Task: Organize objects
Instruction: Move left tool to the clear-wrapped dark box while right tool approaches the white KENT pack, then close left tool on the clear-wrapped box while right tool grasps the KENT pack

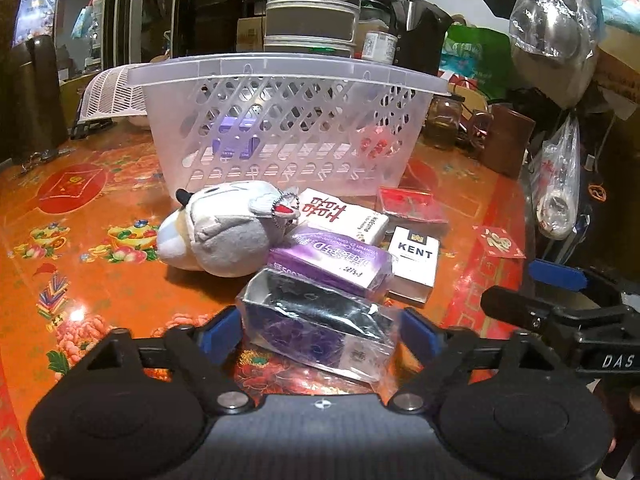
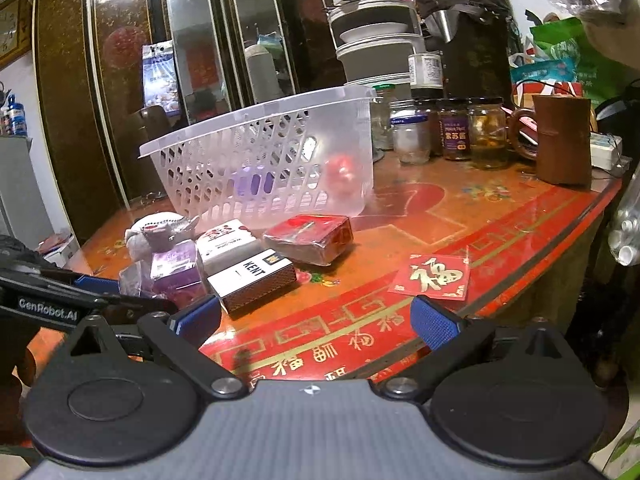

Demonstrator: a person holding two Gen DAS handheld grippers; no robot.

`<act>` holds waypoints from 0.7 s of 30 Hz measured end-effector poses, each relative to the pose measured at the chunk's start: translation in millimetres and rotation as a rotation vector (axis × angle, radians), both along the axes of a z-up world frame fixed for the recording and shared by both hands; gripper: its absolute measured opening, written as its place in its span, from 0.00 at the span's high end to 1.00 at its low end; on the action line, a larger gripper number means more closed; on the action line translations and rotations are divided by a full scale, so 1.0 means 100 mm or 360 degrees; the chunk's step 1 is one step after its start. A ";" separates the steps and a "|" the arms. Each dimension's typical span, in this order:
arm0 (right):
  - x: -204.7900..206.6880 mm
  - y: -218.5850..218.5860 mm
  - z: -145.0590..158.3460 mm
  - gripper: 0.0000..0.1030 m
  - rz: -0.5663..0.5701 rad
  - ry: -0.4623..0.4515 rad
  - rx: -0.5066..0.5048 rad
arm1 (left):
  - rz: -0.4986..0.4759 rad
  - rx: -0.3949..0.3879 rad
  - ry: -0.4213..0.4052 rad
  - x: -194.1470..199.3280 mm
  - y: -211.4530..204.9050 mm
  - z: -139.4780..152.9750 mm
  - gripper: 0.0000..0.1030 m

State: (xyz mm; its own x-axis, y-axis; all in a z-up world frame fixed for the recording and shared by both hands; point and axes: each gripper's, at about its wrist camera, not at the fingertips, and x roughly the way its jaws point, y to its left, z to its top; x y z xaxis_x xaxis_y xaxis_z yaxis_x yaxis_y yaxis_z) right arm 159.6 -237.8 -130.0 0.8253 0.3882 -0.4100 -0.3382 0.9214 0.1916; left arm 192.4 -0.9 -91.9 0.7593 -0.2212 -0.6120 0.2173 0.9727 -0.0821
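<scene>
My left gripper [image 1: 320, 332] is open around a clear-wrapped purple box [image 1: 320, 328] that lies on the table; its blue pads stand at both ends of the box, contact unclear. Behind it lie a purple carton [image 1: 332, 260], a grey plush toy [image 1: 224, 228], a white box with red characters [image 1: 344, 212], a white KENT pack [image 1: 414, 260] and a red box [image 1: 412, 204]. A clear plastic basket [image 1: 280, 128] stands behind, holding a purple and a red item. My right gripper [image 2: 316, 320] is open and empty, just right of the KENT pack [image 2: 252, 280].
A red paper card [image 2: 432, 278] lies near the table's right edge. Glass jars [image 2: 452, 128] and a brown mug [image 2: 560, 140] stand at the back right. Stacked dishes [image 1: 312, 4] and hanging plastic bags [image 1: 556, 36] lie beyond the basket.
</scene>
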 end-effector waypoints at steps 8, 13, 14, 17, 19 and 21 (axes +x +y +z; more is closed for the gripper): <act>-0.01 0.18 -0.03 0.00 0.0044 -0.0040 -0.0048 | 0.0180 -0.0110 -0.0085 -0.14 0.29 0.07 0.25; 0.10 0.41 -0.06 0.04 0.0073 -0.0088 -0.0154 | 0.0206 -0.0156 -0.0081 -0.13 0.38 0.06 0.25; 0.13 0.45 -0.06 0.07 0.0078 -0.0092 -0.0176 | 0.0199 -0.0153 -0.0080 -0.13 0.37 0.06 0.25; 0.21 0.54 -0.06 0.16 0.0086 -0.0105 -0.0227 | 0.0183 -0.0150 -0.0082 -0.13 0.35 0.05 0.25; 0.25 0.60 -0.06 0.22 0.0100 -0.0106 -0.0266 | 0.0184 -0.0168 -0.0082 -0.13 0.37 0.04 0.25; 0.28 0.62 -0.05 0.24 0.0125 -0.0104 -0.0285 | 0.0182 -0.0188 -0.0075 -0.12 0.39 0.04 0.25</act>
State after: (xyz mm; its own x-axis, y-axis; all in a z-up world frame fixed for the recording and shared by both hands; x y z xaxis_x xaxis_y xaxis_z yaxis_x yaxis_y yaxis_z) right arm 187.1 -175.5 -134.8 0.8226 0.3783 -0.4246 -0.4168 0.9090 0.0024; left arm 180.0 37.9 -88.3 0.8108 -0.2000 -0.5501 0.1120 0.9755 -0.1896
